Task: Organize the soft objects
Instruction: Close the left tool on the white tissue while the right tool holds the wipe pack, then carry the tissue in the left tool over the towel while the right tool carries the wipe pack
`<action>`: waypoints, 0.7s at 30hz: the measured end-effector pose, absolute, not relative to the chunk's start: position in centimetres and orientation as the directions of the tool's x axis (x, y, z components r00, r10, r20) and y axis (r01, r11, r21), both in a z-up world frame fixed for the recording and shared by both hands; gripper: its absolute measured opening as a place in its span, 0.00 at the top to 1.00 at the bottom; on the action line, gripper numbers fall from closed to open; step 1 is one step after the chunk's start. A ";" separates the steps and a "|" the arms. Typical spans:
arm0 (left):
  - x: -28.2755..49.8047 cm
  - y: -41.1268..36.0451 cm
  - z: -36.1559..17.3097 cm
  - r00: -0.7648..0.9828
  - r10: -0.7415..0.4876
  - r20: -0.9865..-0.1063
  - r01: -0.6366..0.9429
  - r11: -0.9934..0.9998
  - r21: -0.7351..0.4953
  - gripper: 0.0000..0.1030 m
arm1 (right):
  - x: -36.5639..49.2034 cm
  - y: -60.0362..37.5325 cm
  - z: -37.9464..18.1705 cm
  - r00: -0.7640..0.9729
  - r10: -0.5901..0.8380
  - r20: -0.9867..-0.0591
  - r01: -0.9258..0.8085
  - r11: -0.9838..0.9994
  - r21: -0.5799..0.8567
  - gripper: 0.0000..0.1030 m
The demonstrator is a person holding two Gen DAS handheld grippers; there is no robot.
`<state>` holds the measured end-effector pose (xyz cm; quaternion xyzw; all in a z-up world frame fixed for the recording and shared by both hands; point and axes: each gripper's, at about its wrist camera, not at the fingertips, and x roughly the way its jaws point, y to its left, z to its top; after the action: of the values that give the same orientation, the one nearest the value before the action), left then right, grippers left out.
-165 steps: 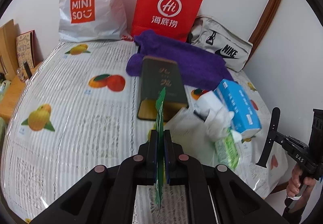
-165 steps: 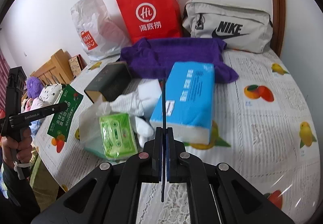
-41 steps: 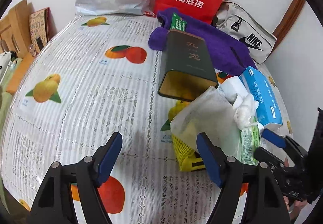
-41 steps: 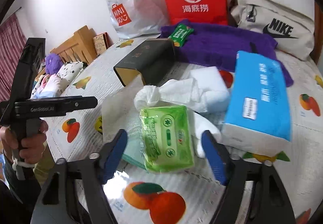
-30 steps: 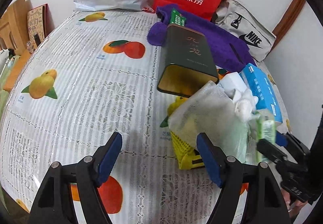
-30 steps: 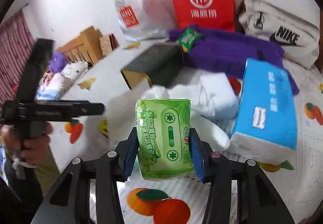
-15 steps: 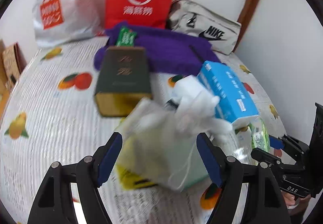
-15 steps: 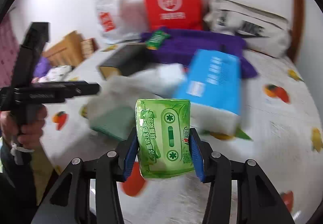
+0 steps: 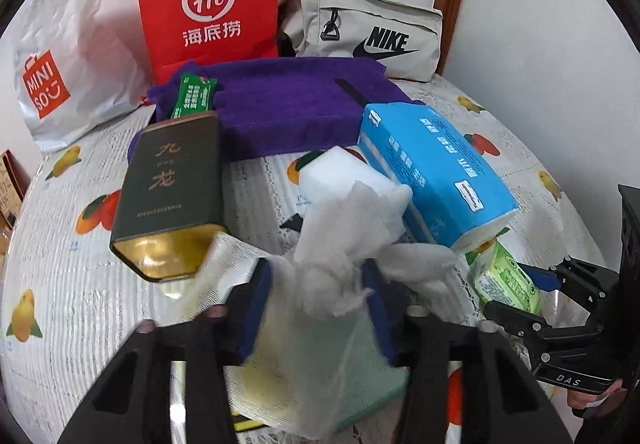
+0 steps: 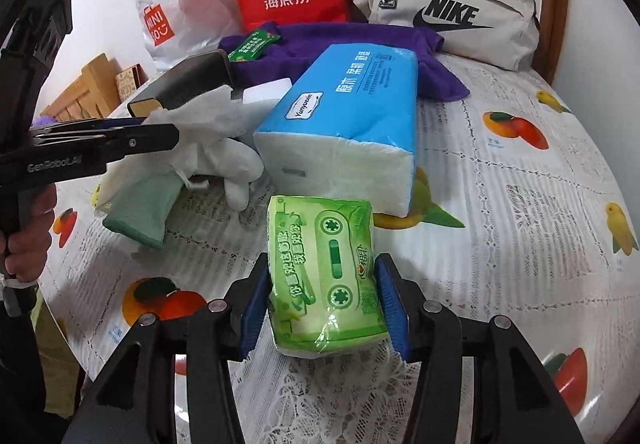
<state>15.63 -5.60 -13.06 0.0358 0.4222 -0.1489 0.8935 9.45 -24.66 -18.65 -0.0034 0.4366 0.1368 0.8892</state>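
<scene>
My right gripper (image 10: 322, 300) is shut on a green tissue pack (image 10: 324, 276) and holds it just above the bed; the pack also shows in the left wrist view (image 9: 506, 278). My left gripper (image 9: 316, 308) is closed around a clear mesh bag (image 9: 316, 356) with white gloves (image 9: 344, 240) and a green cloth inside. From the right wrist view the left gripper (image 10: 120, 140) holds the white gloves (image 10: 216, 140) and the green cloth (image 10: 140, 204). A blue tissue pack (image 10: 348, 112) lies in the middle. A purple towel (image 9: 288, 104) lies behind it.
A dark green tin (image 9: 172, 192) lies open-ended beside the bag. A small green packet (image 9: 194, 94) rests on the towel. A white sponge block (image 9: 340, 172), a red paper bag (image 9: 208, 0), a Miniso bag (image 9: 60, 68) and a Nike pouch (image 9: 368, 32) stand behind. The fruit-print bedspread (image 10: 520, 204) stretches right.
My right gripper closed on the green tissue pack, lifted it and carried it right. My left gripper moved forward and closed around the mesh bag with the gloves.
</scene>
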 end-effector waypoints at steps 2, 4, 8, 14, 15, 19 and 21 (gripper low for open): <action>15.8 -5.6 -12.9 0.599 -0.253 -0.760 0.305 0.949 -0.076 0.77 | 9.5 -24.8 -18.8 0.580 0.247 -0.776 -0.245 0.962 0.123 0.49; 15.7 -5.6 -12.8 0.598 -0.263 -0.757 0.314 0.946 -0.081 0.78 | 9.6 -24.8 -18.9 0.580 0.248 -0.776 -0.243 0.962 0.125 0.49; 15.2 -5.2 -11.8 0.611 -0.282 -0.740 0.318 0.943 -0.097 0.79 | 9.6 -25.1 -18.8 0.583 0.258 -0.770 -0.228 0.962 0.150 0.49; 14.5 -3.2 -10.3 0.609 -0.366 -0.703 0.305 0.927 -0.218 0.79 | 9.4 -24.8 -18.5 0.589 0.241 -0.771 -0.218 0.966 0.136 0.51; 14.2 -2.8 -10.1 0.614 -0.357 -0.704 0.294 0.931 -0.216 0.79 | 9.3 -24.7 -18.4 0.588 0.236 -0.774 -0.216 0.968 0.131 0.51; 13.3 -0.9 -10.1 0.623 -0.339 -0.705 0.254 0.940 -0.229 0.79 | 9.1 -24.5 -18.1 0.581 0.234 -0.779 -0.214 0.968 0.131 0.51; 12.8 0.6 -10.6 0.620 -0.323 -0.715 0.218 0.946 -0.239 0.79 | 9.0 -24.5 -18.0 0.578 0.225 -0.785 -0.209 0.970 0.124 0.51</action>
<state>12.84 0.65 -10.57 -0.0643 0.4091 -0.1505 0.8977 8.97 -24.45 -18.03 0.0090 0.4430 0.1223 0.8881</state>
